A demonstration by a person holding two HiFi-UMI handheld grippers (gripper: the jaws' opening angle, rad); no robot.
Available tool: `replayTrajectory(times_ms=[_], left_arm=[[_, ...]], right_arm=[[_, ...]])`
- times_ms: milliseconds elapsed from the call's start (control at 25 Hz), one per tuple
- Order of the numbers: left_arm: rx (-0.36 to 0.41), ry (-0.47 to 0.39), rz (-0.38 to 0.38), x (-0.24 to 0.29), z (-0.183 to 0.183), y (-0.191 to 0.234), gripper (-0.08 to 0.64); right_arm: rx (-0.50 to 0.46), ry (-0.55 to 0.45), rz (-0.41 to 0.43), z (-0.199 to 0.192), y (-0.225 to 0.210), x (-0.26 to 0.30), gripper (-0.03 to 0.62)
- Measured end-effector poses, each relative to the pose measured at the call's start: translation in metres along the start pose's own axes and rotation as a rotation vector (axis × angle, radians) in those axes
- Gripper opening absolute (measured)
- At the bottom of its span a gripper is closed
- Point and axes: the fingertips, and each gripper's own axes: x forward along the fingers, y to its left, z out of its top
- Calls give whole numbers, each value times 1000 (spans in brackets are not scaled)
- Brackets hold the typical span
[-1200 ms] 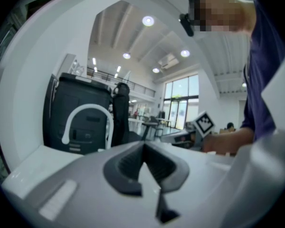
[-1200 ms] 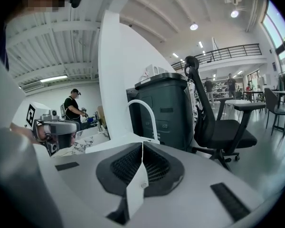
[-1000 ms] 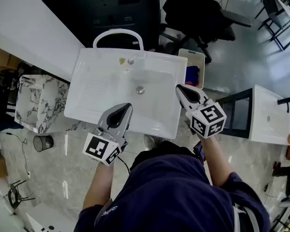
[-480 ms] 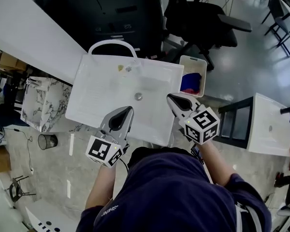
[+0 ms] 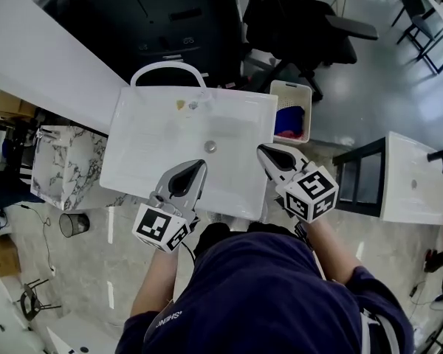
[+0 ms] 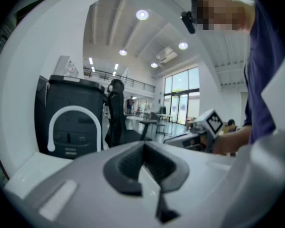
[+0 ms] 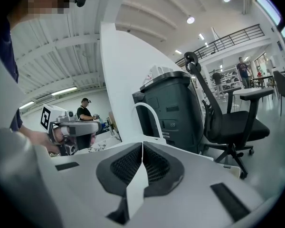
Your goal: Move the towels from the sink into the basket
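Head view: the sink (image 5: 155,150) is bare down to its drain. The towels (image 5: 288,121), blue and red, lie in the basket (image 5: 291,88) just beside the sink's right end, so the task looks done. The left gripper (image 5: 195,168) and right gripper (image 5: 266,153) hang over the sink's near edge and point across it, probably idle because nothing is left to fetch.

Left gripper view: the jaws are pressed together with nothing between them. The faucet (image 6: 71,112) arches ahead.

Right gripper view: these jaws too are closed and empty. A chair (image 7: 228,113) stands beyond the sink.
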Motion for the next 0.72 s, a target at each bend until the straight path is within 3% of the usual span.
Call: replayTrajectory(times_ms=[720], left_arm=[[-3, -15, -220, -37, -5, 86, 3]], right_arm=[[45, -41, -247, 12, 46, 56, 9]])
